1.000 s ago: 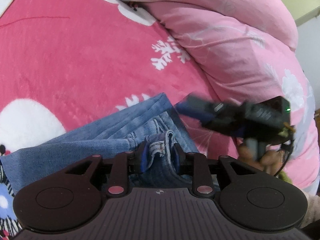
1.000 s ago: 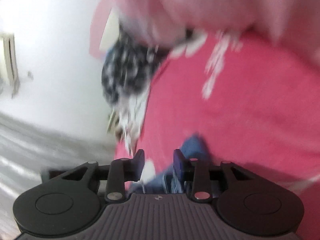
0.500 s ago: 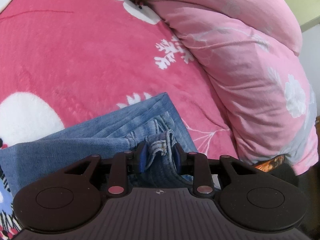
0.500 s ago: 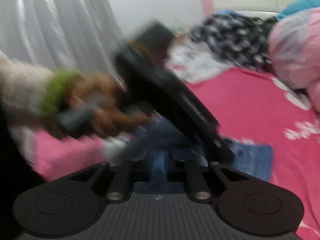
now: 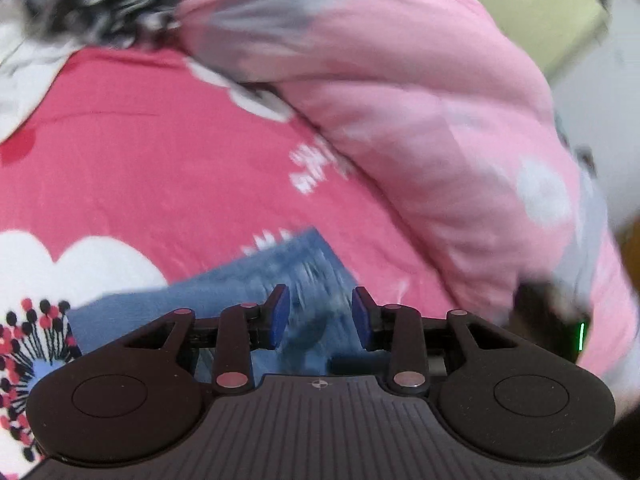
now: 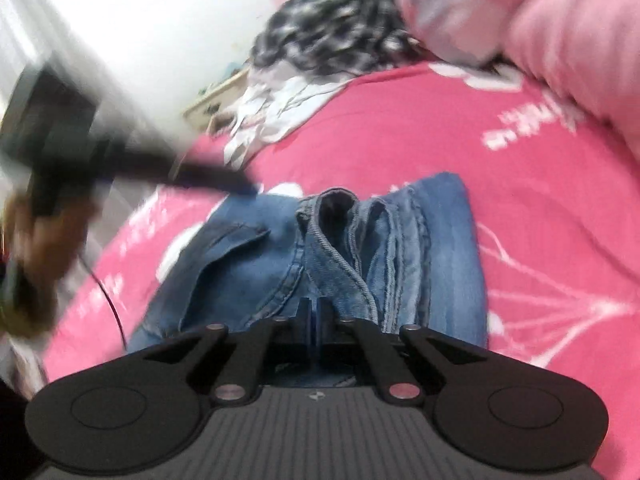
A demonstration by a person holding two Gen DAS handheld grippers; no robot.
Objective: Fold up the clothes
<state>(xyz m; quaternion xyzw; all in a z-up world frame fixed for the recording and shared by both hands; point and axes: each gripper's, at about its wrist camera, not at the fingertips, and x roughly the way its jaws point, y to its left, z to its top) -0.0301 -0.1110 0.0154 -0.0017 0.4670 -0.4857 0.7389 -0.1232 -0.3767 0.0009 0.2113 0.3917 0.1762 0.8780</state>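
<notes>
Half a second ago the left gripper point(image 5: 318, 316) had its blue pads pinched on a belt loop of the jeans point(image 6: 360, 248); now that loop is out from between them and the jaws are opening, with only blurred denim showing beyond the gap and no cloth touching either pad. The right gripper point(image 6: 314, 316), which stood part open a second ago, is now fully closed, its two fingers pressed together above the near edge of the jeans; whether a thin bit of fabric is trapped between them cannot be told, since nothing shows in the seam.

Just beyond the right gripper's fingers the jeans lie folded into a compact stack on the pink bedspread point(image 6: 540, 208), waistband opening facing the camera and the folded legs layered along the right side. In the right wrist view the left gripper appears as a dark smeared shape at the far left edge of the denim, carried by a hand point(image 6: 44, 240) at the left border. Past the jeans the bedspread runs up to a pale pink quilt point(image 5: 420, 92) bunched along the right. Farthest off, a black-and-white patterned garment point(image 6: 332, 44) and some white cloth point(image 6: 276, 108) lie heaped near the white wall
</notes>
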